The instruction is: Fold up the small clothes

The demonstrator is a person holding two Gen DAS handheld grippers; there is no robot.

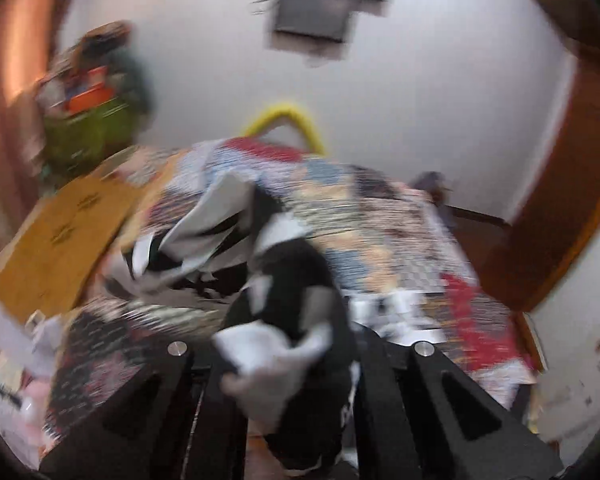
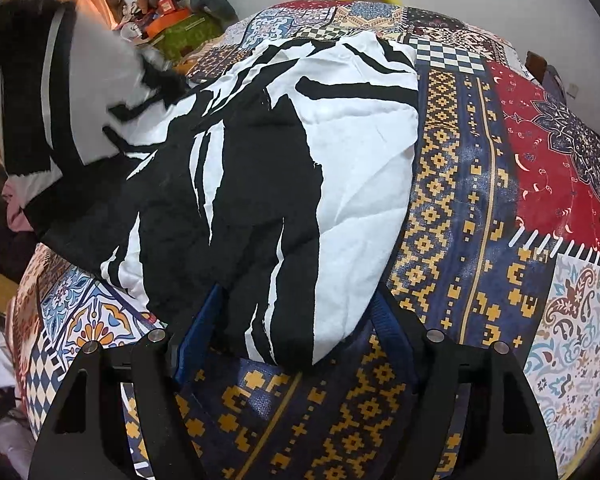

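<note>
Lying across a patchwork bedspread (image 2: pixel 480 200), the black-and-white printed garment (image 2: pixel 280 160) is thin, soft cloth: light, limp, quick to crease and sag, so any lifted edge will drag the rest behind it. The left gripper (image 1: pixel 288 364) is clamped shut on a bunched corner of it, the fabric spilling over the fingers in that blurred wrist view; in the right wrist view the same corner hangs raised at the far left. The right gripper (image 2: pixel 296 344) stands wide, its blue-padded fingers (image 2: pixel 198 320) either side of the near hem, apparently not pinching it. For a clean fold, the best holds are probably hems or corners, taken through both layers, with the cloth kept taut between the two grips so it does not slump into wrinkles.
</note>
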